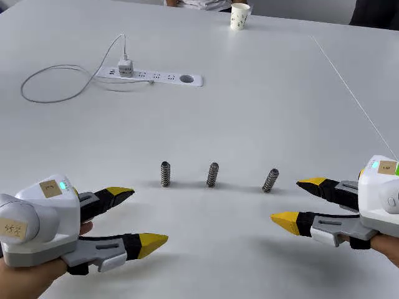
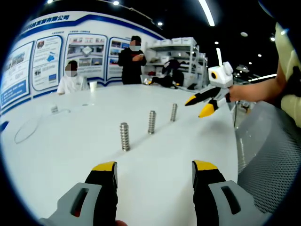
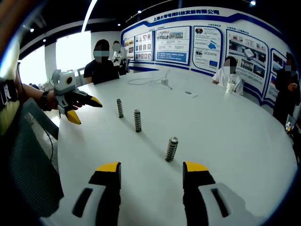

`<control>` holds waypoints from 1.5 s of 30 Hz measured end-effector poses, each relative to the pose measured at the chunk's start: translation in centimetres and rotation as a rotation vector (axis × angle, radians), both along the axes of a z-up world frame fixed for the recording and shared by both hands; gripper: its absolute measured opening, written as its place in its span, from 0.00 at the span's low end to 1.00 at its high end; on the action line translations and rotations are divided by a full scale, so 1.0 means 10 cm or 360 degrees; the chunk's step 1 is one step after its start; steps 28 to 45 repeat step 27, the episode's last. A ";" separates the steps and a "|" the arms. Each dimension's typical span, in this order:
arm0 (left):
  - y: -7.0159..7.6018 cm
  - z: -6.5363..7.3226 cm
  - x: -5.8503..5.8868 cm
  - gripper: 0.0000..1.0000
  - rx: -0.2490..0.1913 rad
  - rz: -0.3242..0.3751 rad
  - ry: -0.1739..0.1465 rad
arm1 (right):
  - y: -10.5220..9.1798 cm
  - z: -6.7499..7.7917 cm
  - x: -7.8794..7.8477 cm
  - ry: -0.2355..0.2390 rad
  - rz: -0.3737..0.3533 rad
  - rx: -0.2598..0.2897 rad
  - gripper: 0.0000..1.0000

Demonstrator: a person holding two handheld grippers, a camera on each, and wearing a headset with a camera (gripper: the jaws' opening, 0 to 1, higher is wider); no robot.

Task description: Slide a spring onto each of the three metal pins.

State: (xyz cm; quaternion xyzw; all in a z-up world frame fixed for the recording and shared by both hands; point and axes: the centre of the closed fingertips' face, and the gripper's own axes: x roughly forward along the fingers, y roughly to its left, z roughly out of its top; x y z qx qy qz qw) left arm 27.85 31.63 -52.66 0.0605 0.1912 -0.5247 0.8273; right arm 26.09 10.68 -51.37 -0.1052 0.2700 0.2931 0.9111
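a wide white tabletop (image 1: 268, 106) stretched toward a wall of blue-and-white information boards (image 3: 188, 42). long ceiling strip lights (image 2: 205, 12) glowed overhead, and white storage shelves (image 2: 181, 49) stood at the far side.

Bare tabletop (image 1: 218, 255) lies open between the left claw (image 1: 148, 213) and the right claw (image 1: 285, 199). Just ahead of both, three upright springs (image 1: 213, 175) stand in a row with gaps between them.

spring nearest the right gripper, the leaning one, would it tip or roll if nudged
Likely tips easily: the leaning spring stands tall and narrow and already tilts. Once down, its round coils would probably roll on the smooth table.
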 end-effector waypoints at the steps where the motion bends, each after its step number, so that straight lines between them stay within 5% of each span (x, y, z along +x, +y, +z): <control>1: 0.00 0.00 0.00 0.66 0.0001 0.0001 0.0000 | 0.00 0.00 0.00 -0.0001 0.0001 0.0000 0.54; 45: 0.00 -0.02 0.01 0.66 -0.0004 0.0004 -0.0001 | 0.03 0.04 -0.01 -0.0015 -0.0013 0.0000 0.55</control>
